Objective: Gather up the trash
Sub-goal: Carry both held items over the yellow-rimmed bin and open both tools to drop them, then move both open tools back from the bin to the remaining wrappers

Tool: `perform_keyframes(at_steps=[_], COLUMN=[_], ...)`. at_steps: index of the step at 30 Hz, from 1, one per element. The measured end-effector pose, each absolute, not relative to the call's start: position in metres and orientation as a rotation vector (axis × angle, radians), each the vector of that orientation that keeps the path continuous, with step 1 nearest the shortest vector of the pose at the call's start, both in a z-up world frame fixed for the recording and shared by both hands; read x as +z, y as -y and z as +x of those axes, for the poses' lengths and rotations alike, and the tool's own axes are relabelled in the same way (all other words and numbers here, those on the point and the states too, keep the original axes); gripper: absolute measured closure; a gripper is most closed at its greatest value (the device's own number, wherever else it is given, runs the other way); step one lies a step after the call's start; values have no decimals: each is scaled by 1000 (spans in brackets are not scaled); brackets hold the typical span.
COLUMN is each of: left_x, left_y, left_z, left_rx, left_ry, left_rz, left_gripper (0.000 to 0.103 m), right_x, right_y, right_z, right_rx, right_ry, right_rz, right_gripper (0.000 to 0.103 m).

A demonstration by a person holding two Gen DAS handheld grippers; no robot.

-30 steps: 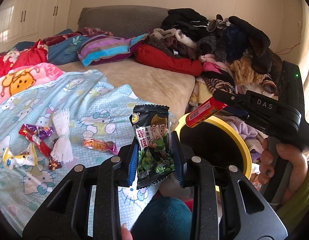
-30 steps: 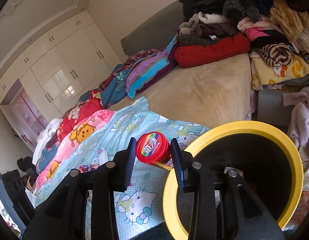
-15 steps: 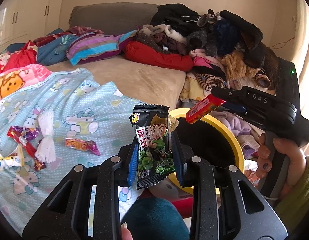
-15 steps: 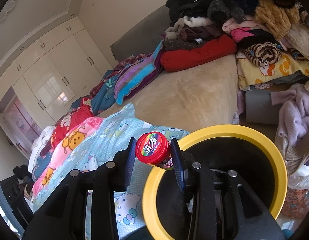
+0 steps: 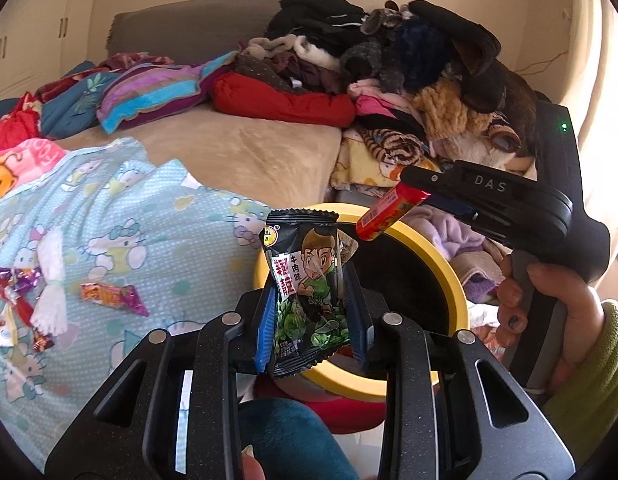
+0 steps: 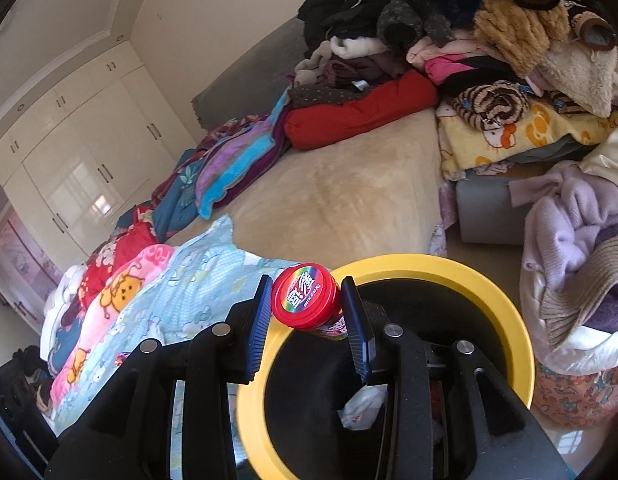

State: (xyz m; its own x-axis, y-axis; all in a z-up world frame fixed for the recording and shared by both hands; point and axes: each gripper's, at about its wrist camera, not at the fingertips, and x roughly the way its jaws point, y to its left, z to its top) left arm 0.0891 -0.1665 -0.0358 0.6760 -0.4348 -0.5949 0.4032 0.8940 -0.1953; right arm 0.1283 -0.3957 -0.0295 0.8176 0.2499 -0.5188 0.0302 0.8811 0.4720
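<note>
Trash in hand on both sides: the left gripper [image 5: 311, 312] has its blue-padded fingers closed on a black snack packet [image 5: 307, 294] with a cartoon boy printed on it, held upright at the near rim of the yellow-rimmed bin [image 5: 449, 264], and the right gripper [image 6: 307, 320] is closed around a small red-capped tube [image 6: 305, 300], its round rainbow-printed cap facing the camera, held over the left edge of the bin's rim [image 6: 509, 308]. In the left wrist view the same tube [image 5: 389, 212] pokes out of the right gripper's fingers above the far rim, with the person's hand [image 5: 549, 304] wrapped round the handle. Inside the bin a crumpled white wrapper [image 6: 361, 406] lies at the bottom. More trash sits on the blue cartoon-print blanket [image 5: 157, 220] near its left edge: an orange and purple candy wrapper [image 5: 113, 296], a white frilled wrapper [image 5: 51, 280] and a red foil wrapper [image 5: 13, 288], lying close together. Heaped clothes [image 5: 409, 60] cover the far right corner of the bed
</note>
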Motion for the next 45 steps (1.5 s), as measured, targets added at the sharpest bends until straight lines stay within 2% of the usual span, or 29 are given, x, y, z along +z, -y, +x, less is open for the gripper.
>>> perform_keyframes(at_steps=[31,33,35,36,38,39,45], left_x=[-74,-76,-78,-78,-78,-78,-69], left_y=[228,225,221,218,212,208,191], left_z=[124,127,129,130,131,132,130], left_rx=[-547,-530,-515,-505,-483,-473,-434], left_ry=[-785,-782,-784,-785,-783,-786,-767], left_rz=[17,10,-9,-22,-32,-45,-80], left_gripper=[78,73,49,43,15,11,11], right_x=[-64,-67,-70,-72,-74,-74,-73], right_y=[442,445,448,449,449,448,443], right_z=[130,132,132,132,133,134,134], right_rx=[31,37,29,26,19,16,6], right_ry=[-662,-671,-675,-676,-682,-684,-686], right_rz=[573,588,600,602,601,598,575], right_gripper=[69,67,50,46,42,42,36])
